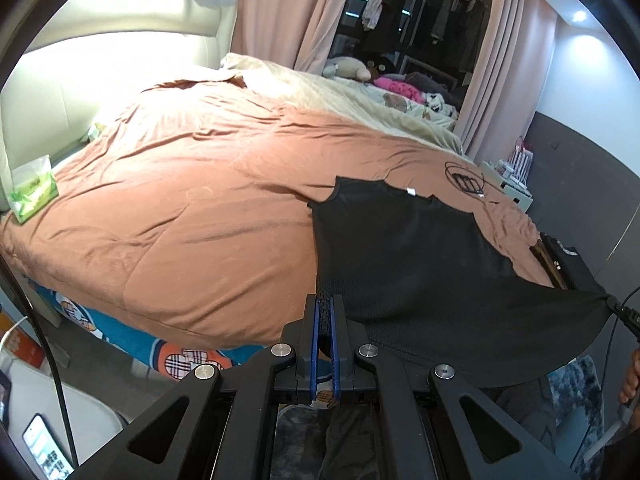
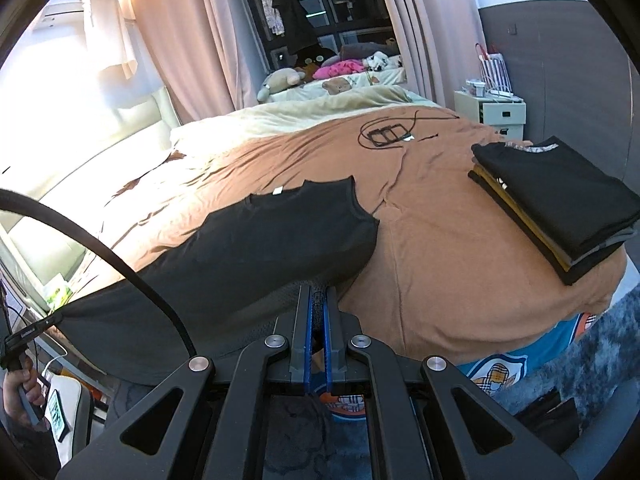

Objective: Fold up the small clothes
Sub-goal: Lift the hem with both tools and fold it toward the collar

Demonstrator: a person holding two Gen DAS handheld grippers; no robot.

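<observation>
The left gripper (image 1: 324, 304) is clenched on one bottom corner of a black sleeveless shirt (image 1: 404, 248), mesh hem pinched between its blue pads. The right gripper (image 2: 319, 300) is likewise clamped on the other bottom corner of the shirt (image 2: 260, 240). The hem hangs stretched between the two tools at the near edge of the bed, just off the mattress, while the rest of the garment lies flat ahead of both on the brown duvet (image 1: 180, 200), neckline and white label farthest away. To the right of the right gripper, well apart from the shirt, sits a stack of folded clothes (image 2: 556, 204). Farther ahead, a coiled black cable (image 2: 390, 132) rests on the duvet, and beyond it stuffed toys (image 2: 280, 80) near pink curtains (image 2: 180, 40).
</observation>
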